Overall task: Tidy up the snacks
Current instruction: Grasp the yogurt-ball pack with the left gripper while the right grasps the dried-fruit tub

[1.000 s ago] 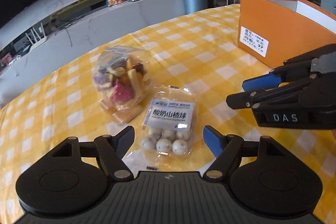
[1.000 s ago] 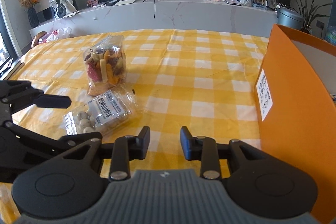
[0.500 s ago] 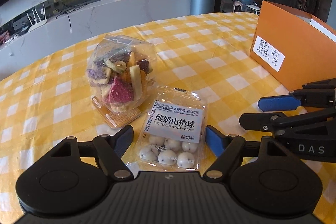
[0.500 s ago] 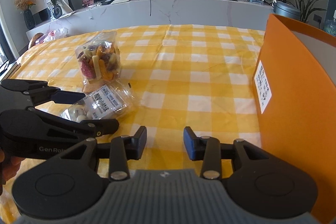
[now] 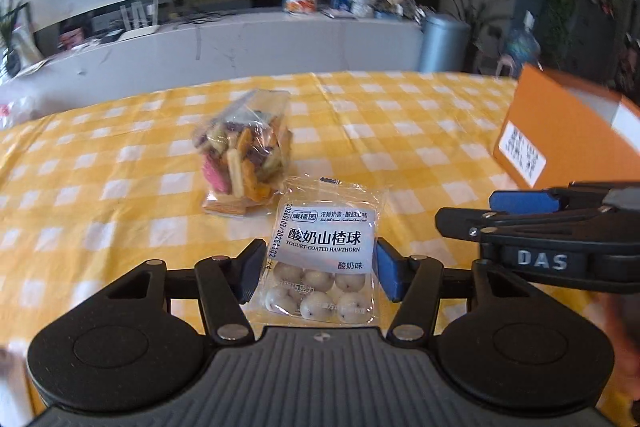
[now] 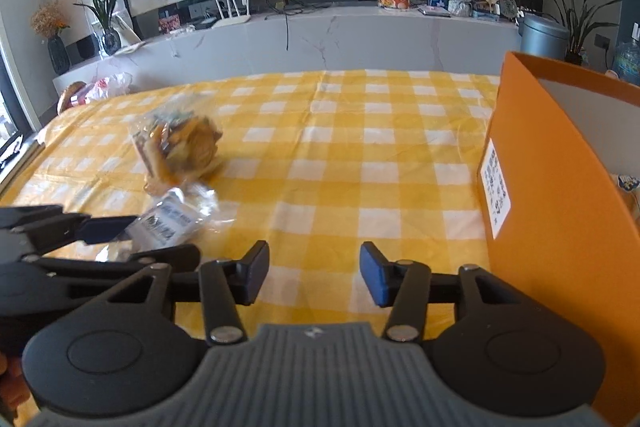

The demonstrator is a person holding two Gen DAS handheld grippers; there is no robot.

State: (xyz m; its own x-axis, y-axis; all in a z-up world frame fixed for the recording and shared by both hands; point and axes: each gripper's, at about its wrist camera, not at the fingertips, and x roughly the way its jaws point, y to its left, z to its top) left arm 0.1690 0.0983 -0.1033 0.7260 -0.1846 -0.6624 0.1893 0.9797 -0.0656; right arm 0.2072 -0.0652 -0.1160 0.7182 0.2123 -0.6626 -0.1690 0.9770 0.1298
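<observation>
In the left wrist view, the left gripper (image 5: pixel 318 269) is seen at the bottom centre of the frame, its jaws closed in around a clear packet of yogurt-coated hawthorn balls (image 5: pixel 324 255). Both pads are set right against the packet's sides, the black one on the left and the blue one on the right; whether the packet is actually squeezed cannot be told. The packet's white label is turned up toward the camera, and the white balls are visible in its lower half.

Just above and to the left of the packet, a clear bag of mixed vegetable chips (image 5: pixel 244 157) is stood on the yellow checked tablecloth (image 5: pixel 120 187), near the packet but not clearly touching it. An orange box (image 5: pixel 560 135) with a white label is found at the right edge of the frame, well apart from both snacks. The right gripper (image 5: pixel 520 211) is seen side-on at the middle right.

In the right wrist view, the right gripper (image 6: pixel 314 277) is shown at the bottom centre with its jaws spread wide and nothing between them, only tablecloth (image 6: pixel 320 187) beneath. The hawthorn packet (image 6: pixel 172 221) is seen at the middle left, between the fingers of the left gripper (image 6: pixel 120 243). The chip bag (image 6: pixel 180 151) is placed above it, blurred. The orange box (image 6: pixel 560 187) fills the right side of the frame.
</observation>
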